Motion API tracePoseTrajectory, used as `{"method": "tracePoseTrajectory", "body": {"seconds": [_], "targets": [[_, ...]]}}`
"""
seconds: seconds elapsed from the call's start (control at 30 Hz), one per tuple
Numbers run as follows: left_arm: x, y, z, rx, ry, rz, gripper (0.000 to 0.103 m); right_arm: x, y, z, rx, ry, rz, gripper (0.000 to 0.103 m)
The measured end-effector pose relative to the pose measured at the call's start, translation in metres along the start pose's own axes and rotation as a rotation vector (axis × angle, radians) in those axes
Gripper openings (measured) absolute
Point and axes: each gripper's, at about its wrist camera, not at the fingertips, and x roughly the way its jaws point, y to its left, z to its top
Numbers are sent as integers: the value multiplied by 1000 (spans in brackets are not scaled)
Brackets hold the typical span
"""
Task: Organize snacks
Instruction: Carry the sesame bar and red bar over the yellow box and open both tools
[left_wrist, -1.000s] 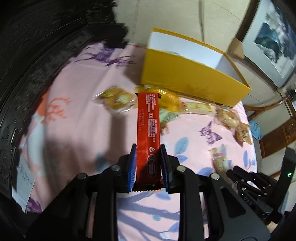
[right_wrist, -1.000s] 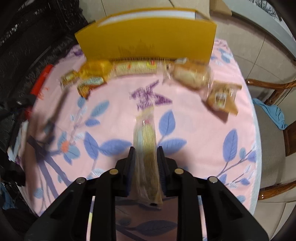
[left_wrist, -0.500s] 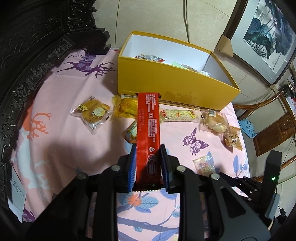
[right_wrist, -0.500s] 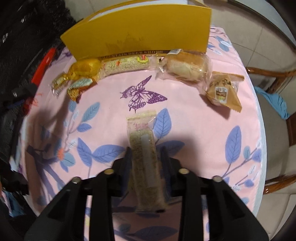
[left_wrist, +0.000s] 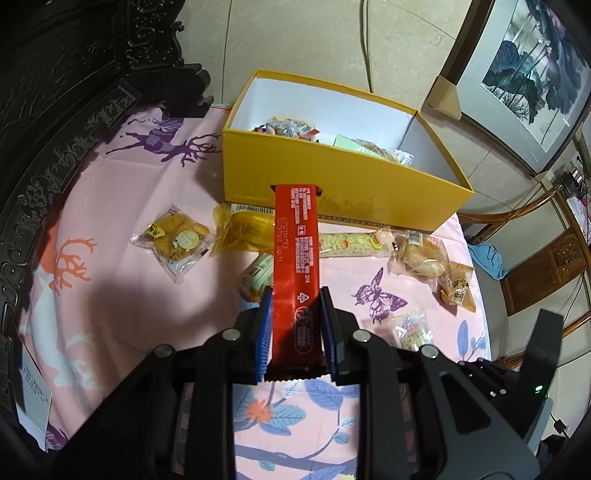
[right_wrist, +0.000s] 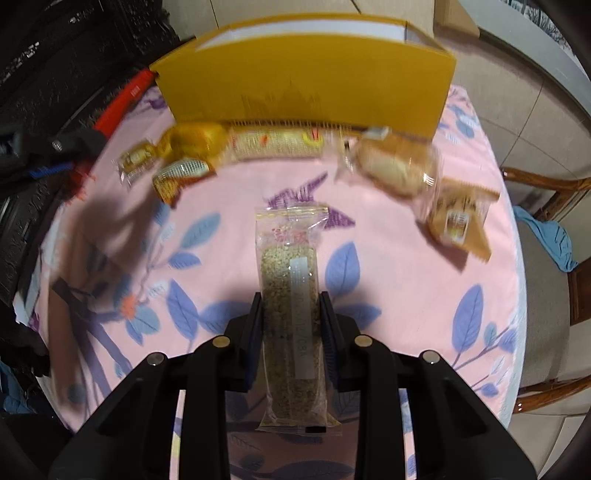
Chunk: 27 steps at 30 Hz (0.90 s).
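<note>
With the left gripper (left_wrist: 295, 325) clenched on the red bar (left_wrist: 295, 258) and the right gripper (right_wrist: 290, 325) apparently clamped on the sesame bar (right_wrist: 290, 314), both above the table short of the box (left_wrist: 332, 177), lift each clear of the near wall before letting go.

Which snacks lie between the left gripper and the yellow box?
In the left wrist view, between the left gripper and the yellow box lie a yellow packet and a long pale bar, partly behind the held red bar.
</note>
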Motion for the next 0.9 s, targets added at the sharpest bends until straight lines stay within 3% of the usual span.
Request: {"method": "tracePoseTrajectory", "body": {"seconds": [0.2, 0.47, 0.6, 0.9], "targets": [[-1, -14, 25, 18, -22, -19, 23, -22, -5, 41, 16, -67, 11, 29], [8, -41, 96, 36, -66, -39, 24, -53, -19, 145, 67, -208, 3, 29], [11, -51, 125, 50, -86, -27, 23, -58, -36, 184, 111, -236, 3, 29], [22, -58, 164, 67, -99, -18, 24, -58, -41, 222, 102, -263, -6, 29]]}}
